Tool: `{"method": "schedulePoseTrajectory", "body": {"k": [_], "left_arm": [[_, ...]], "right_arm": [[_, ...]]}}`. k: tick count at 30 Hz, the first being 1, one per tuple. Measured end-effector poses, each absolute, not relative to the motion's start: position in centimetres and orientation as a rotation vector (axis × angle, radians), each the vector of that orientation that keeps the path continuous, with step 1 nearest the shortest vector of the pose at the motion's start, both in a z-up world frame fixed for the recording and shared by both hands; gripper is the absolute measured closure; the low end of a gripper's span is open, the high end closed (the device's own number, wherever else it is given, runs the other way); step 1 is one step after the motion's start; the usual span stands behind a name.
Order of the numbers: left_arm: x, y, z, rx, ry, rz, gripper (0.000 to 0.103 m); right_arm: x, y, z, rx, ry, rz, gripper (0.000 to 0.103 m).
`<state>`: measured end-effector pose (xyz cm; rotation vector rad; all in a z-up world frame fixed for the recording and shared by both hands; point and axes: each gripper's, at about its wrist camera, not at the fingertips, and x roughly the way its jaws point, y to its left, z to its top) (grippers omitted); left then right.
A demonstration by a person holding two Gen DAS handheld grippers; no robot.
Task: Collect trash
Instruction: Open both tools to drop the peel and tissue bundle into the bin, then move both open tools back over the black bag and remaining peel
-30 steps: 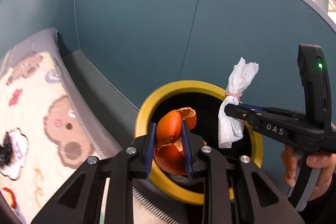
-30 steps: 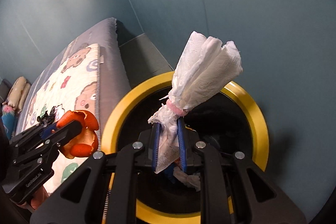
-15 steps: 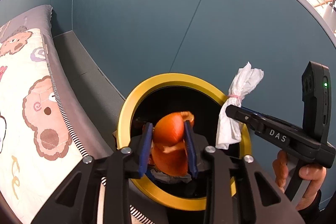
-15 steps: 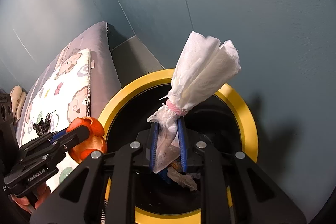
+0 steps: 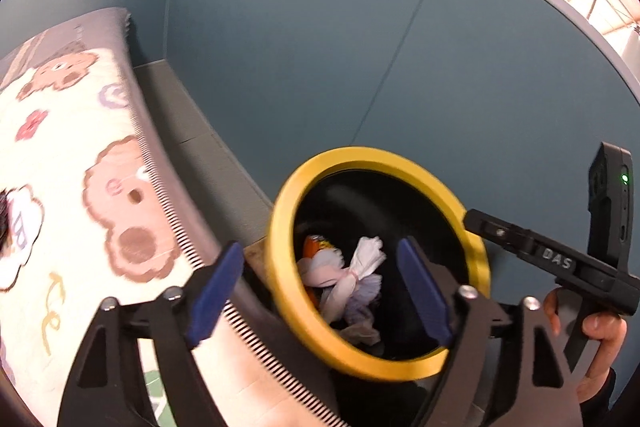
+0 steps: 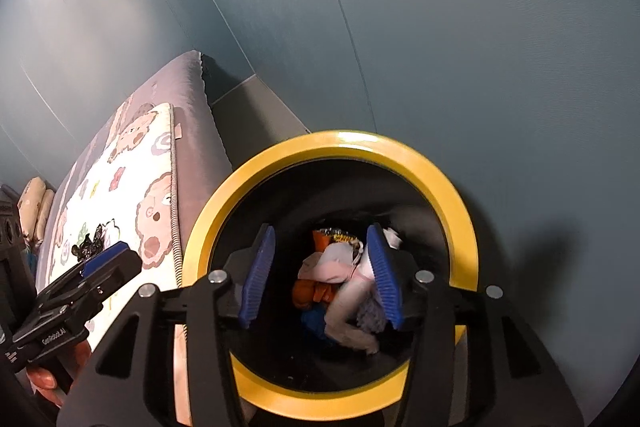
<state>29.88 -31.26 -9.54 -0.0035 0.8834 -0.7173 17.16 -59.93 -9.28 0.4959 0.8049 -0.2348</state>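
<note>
Both grippers hanging spread and empty over the bin.
Round black trash bin with yellow rim (image 6: 460,211) is standing beside the bear-print mat (image 5: 60,155); right gripper (image 6: 320,279) and left gripper (image 5: 316,289) gaping above it; white tied tissue bundle (image 5: 360,267) and orange peel (image 6: 314,291) lying inside.

Partitioned indoor room staged as a bedroom, teal panel walls (image 5: 320,59) from 10 to 2 o'clock, bed with bear-print blanket (image 5: 68,163) at 9 o'clock, yellow-rimmed trash bin (image 6: 460,215) on grey floor (image 6: 256,115) at 6 o'clock
</note>
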Motion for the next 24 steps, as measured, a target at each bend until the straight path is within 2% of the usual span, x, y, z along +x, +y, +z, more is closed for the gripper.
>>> {"method": "schedulePoseTrajectory", "body": {"k": [2, 4, 7, 18, 24], "left_arm": [[29.9, -30.0, -9.9, -0.016, 0.888, -0.691, 0.018], [30.0, -29.0, -10.0, -0.025, 0.888, -0.663, 0.014], [30.3, -27.0, -10.2, -0.058, 0.895, -0.625, 0.012], [28.7, -21.1, -8.7, -0.105, 0.811, -0.509, 0.008], [28.1, -17.7, -7.6, -0.089, 0.767, -0.445, 0.008]], "right_arm": [[17.0, -59.7, -9.7, 0.509, 0.817, -0.221, 0.046], [17.0, -59.5, -10.0, 0.521, 0.828, -0.206, 0.036], [17.0, -58.6, -10.1, 0.526, 0.834, -0.179, 0.032], [16.9, -53.7, -7.1, 0.466, 0.796, -0.075, 0.021], [17.0, -50.9, -4.9, 0.426, 0.765, -0.028, 0.021]]}}
